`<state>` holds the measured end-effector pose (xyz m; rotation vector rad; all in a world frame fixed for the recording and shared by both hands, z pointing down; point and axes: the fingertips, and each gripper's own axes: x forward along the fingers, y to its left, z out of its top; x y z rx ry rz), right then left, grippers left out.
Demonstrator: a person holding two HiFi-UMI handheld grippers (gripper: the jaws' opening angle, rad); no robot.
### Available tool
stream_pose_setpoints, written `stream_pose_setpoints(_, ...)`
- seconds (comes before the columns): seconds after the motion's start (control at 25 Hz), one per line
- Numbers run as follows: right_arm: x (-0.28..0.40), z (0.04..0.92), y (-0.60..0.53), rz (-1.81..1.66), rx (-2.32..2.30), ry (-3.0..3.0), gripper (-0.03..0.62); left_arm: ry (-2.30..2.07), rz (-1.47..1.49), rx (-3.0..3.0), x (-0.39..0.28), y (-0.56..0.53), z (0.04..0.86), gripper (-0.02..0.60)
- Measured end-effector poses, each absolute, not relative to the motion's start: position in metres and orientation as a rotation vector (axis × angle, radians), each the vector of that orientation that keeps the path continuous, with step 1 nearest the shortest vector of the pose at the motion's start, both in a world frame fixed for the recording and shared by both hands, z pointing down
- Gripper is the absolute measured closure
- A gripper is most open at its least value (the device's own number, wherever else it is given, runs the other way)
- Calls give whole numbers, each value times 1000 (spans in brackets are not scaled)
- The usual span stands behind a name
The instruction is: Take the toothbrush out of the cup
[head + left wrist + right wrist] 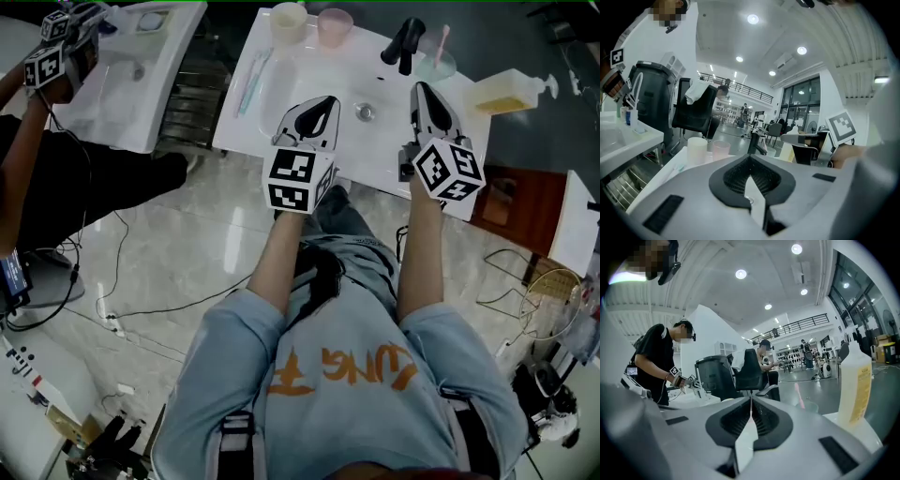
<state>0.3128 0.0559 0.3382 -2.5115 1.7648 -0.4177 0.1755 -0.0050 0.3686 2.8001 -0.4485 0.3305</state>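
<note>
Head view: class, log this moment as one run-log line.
left gripper shut, empty | right gripper shut, empty | toothbrush in cup, untouched

Clear over basin centre. Blocked far-middle by faucet, just left of cup with toothbrush. Tight on right: soap bottle. Far left: cream cup, pink cup.

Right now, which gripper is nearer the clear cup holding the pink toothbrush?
Right. The right gripper points at the clear cup, its tips just short of it, beside the black faucet. The left gripper is farther away, on the other side of the drain.
</note>
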Motion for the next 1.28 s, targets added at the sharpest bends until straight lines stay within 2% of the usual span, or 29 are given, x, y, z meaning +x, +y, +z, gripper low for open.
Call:
stream_pose_setpoints(0.6, 424, 356, 35, -448, -2650, 1810, 559, -427, 366, 2792, 273, -13, 384, 561)
stream_pose_setpoints(1.28, 493, 400, -2, -680, -2730, 1946, 556, -562, 417, 2757, 303, -51, 399, 561)
